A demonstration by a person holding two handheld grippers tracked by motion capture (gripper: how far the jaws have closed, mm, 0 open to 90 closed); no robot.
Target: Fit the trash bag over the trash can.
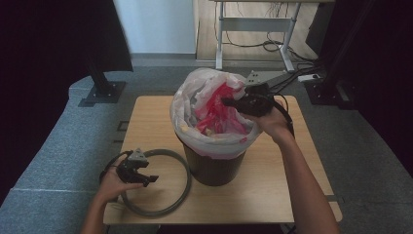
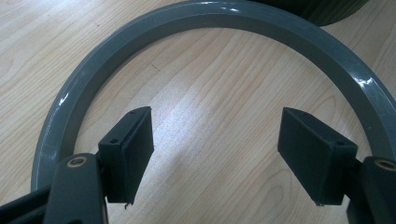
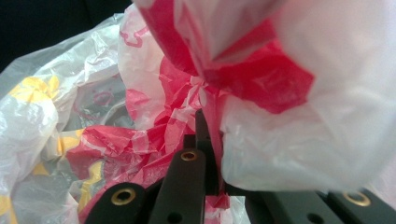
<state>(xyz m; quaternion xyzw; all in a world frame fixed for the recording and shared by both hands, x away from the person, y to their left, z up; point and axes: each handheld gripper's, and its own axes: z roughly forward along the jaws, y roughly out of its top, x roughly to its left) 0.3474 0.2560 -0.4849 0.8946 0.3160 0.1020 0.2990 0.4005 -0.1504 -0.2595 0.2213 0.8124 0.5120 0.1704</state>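
High view: me at tabletop (image 1: 272, 190), one gripper per hand, bin (image 1: 214, 168) in the middle w/ plastic bag liner (image 1: 195, 109) draped over its rim.
Right gripper (image 1: 226, 102): over bin mouth, jaws pinched tight on a fold of the bag's red-and-white film near the top edge.
Right gripper view: thin strip of red plastic squeezed betw the two black jaws, rest of bag billowing around; yellow print on the film further in.
Why held so: prob gripping the edge so the bag can be spread or tugged over the rim; film is slack, needs a firm pinch or it slips.
Left gripper (image 1: 146, 179): low on tabletop, front-left of bin, jaws wide apart, nothing betw them.
Left gripper view: jaws aimed along the wood inside the grey ring (image 2: 224, 21), pads not touching it.
Grey ring: flat on tabletop, just beside bin base, left gripper's body over its near-left arc.
Why there: my guess, ring is the clamp hoop for the liner, parked close till the bag sits right; left hand waits by it.
Bag state: bunched inside bin, part folded over rim, not smooth yet.
Risk: thin film could tear or pull off the rim if I drag too hard.
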